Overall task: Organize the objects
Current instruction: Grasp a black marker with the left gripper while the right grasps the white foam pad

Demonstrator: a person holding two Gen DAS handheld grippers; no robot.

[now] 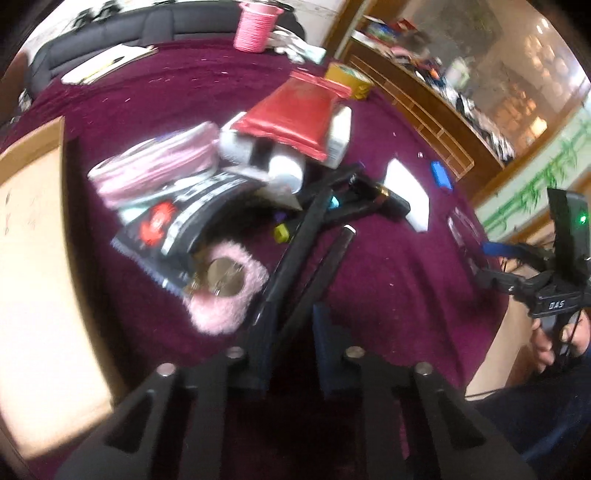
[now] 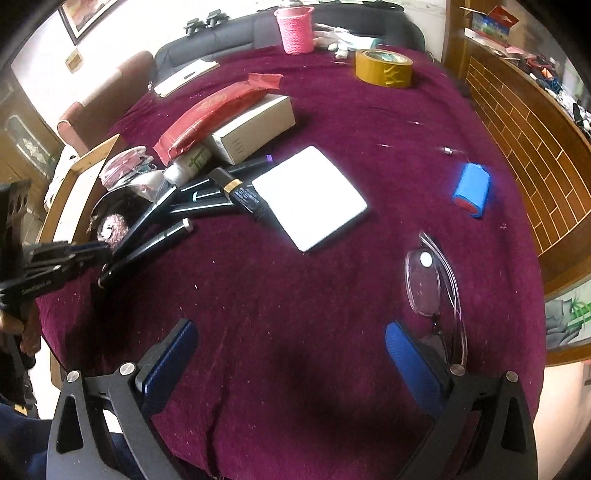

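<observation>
- Maroon cloth covers the desk; black marker pens lie fanned at 10 o'clock in the right wrist view.
- Left gripper: jaws clenched on one black marker, judged the step in hand.
- Right gripper: jaws released, hovering; eyeglasses just beside its right finger at 2 o'clock.
- Next move likely calls for lifting the marker clear of its neighbours; pink woven cup at 12 o'clock is a plausible destination.
</observation>
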